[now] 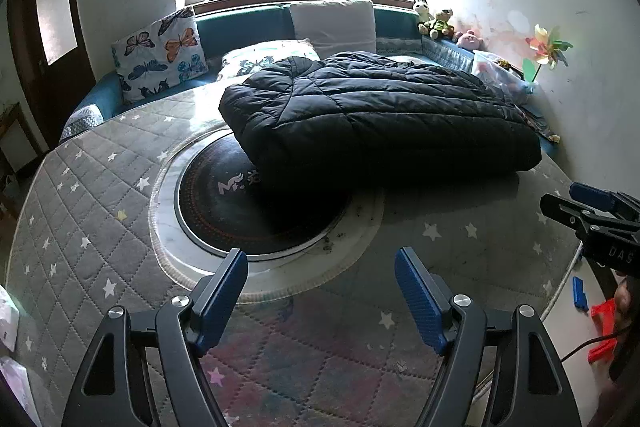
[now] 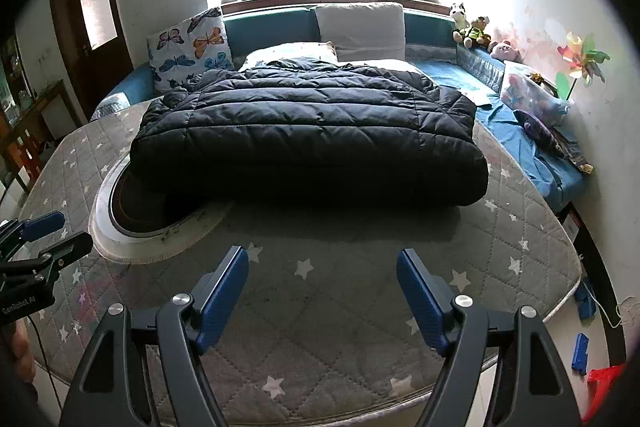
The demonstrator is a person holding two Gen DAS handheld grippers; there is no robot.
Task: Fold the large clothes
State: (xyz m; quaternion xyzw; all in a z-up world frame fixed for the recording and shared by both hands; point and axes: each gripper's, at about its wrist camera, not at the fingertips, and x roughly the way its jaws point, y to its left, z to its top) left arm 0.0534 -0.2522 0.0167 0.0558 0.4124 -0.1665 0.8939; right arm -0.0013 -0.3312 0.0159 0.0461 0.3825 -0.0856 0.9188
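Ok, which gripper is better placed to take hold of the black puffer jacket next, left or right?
Probably the right gripper. In its view the black puffer jacket lies straight ahead, centred between its open fingers. The left gripper, also open and empty, faces the round dark disc, with the jacket off to its right.

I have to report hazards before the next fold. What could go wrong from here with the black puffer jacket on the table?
The puffer jacket looks thick and springy, so its fold may spring open once released. It partly covers the round dark plate set in the table; if that is a heater, this could be unsafe. Both the left gripper and the right gripper are open and clear of it.
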